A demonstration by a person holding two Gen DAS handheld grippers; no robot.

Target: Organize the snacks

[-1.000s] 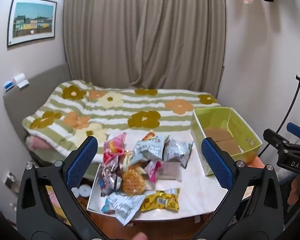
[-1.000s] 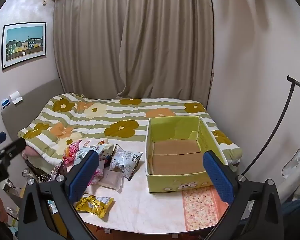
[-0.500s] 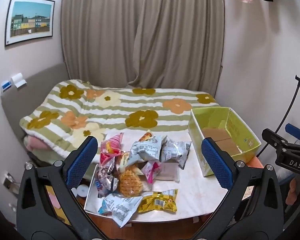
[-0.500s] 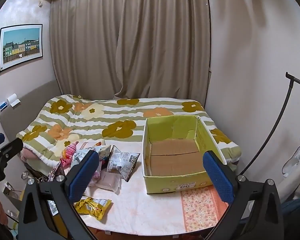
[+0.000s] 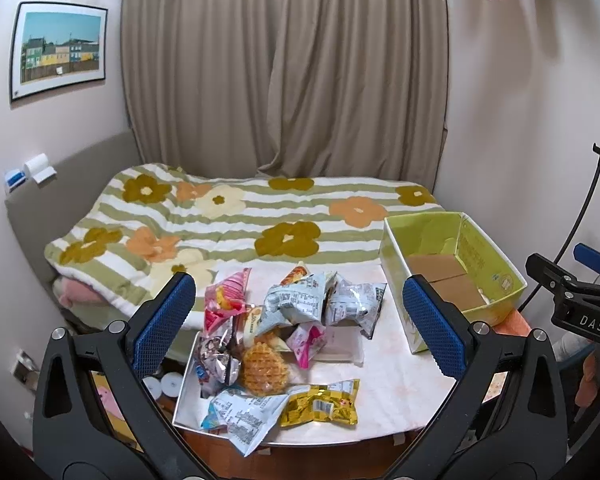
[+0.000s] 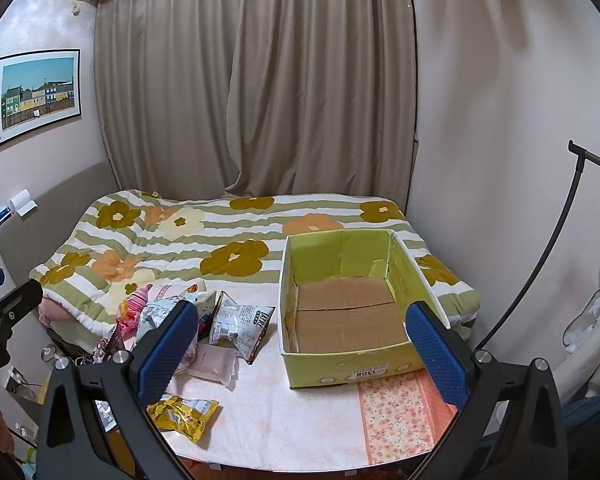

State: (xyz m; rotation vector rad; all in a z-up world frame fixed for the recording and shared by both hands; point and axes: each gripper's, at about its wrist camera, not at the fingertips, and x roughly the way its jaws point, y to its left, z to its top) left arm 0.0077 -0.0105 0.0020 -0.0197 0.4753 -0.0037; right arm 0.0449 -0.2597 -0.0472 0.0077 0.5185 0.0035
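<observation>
A heap of snack packets point(image 5: 288, 320) lies on the left half of a white table point(image 5: 396, 392): silver bags, a pink bag, a round waffle point(image 5: 262, 368) and a yellow packet point(image 5: 320, 402) at the front. An empty green cardboard box point(image 6: 352, 304) stands on the right half. My left gripper point(image 5: 300, 320) hangs open above and in front of the heap, holding nothing. My right gripper point(image 6: 304, 344) is open too, facing the box's front left corner. The yellow packet point(image 6: 184, 416) lies by the right gripper's left finger.
A bed with a striped flower quilt point(image 5: 236, 224) runs along the far side of the table, curtains behind it. A floral cloth point(image 6: 400, 416) lies in front of the box. A black stand's pole point(image 6: 540, 260) leans at the right wall. The other gripper point(image 5: 572, 300) shows at the right.
Both views have drifted slightly; the table and box sit a little lower and nearer in frame. Both grippers stay open and no snack has moved.
</observation>
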